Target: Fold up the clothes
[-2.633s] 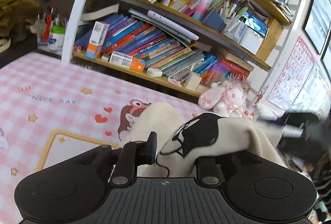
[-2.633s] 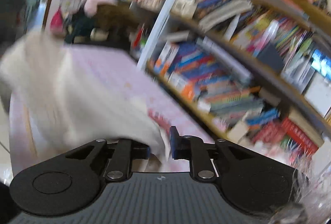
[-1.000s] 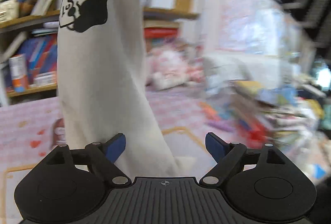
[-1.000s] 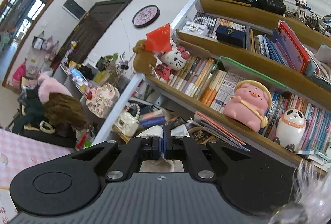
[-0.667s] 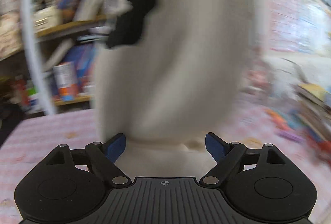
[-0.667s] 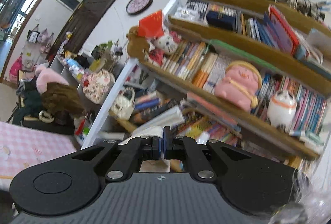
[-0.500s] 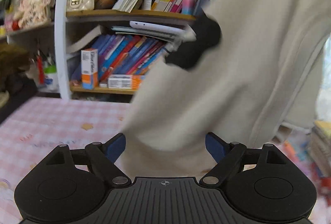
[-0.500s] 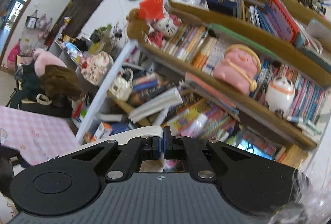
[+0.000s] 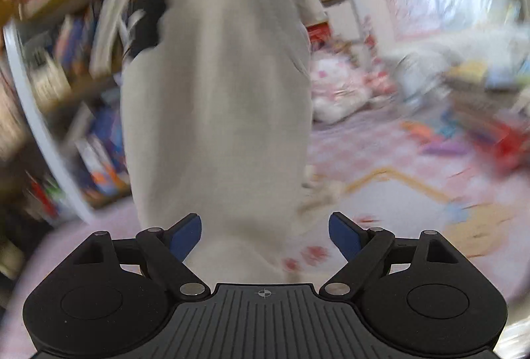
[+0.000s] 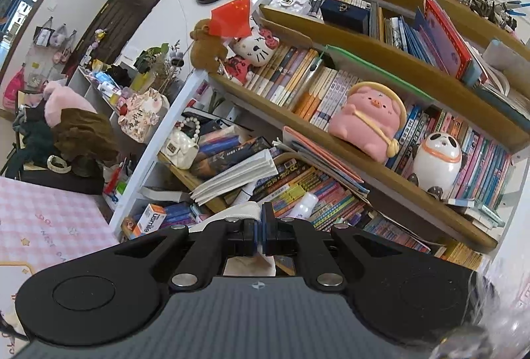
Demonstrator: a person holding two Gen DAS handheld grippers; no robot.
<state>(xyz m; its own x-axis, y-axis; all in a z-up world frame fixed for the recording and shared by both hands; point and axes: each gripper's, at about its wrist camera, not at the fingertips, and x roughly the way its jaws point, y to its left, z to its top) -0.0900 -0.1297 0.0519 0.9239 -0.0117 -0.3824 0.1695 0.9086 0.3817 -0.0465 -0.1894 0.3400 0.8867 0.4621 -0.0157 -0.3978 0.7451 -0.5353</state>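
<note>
While the right gripper (image 10: 261, 228) pinches the garment (image 9: 215, 100) aloft, the left gripper (image 9: 265, 231) gapes empty; next, it probably grabs an edge.

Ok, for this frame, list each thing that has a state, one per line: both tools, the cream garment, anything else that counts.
Left tool: open, fingers spread, gripping nothing.
Right tool: shut on a fold of the cream garment.
Cream garment: hanging lengthwise in the air, unfolded, black print facing the left wrist camera; image blurred.
Pink checked cover: lying flat.
Dark door: looks closed.
</note>
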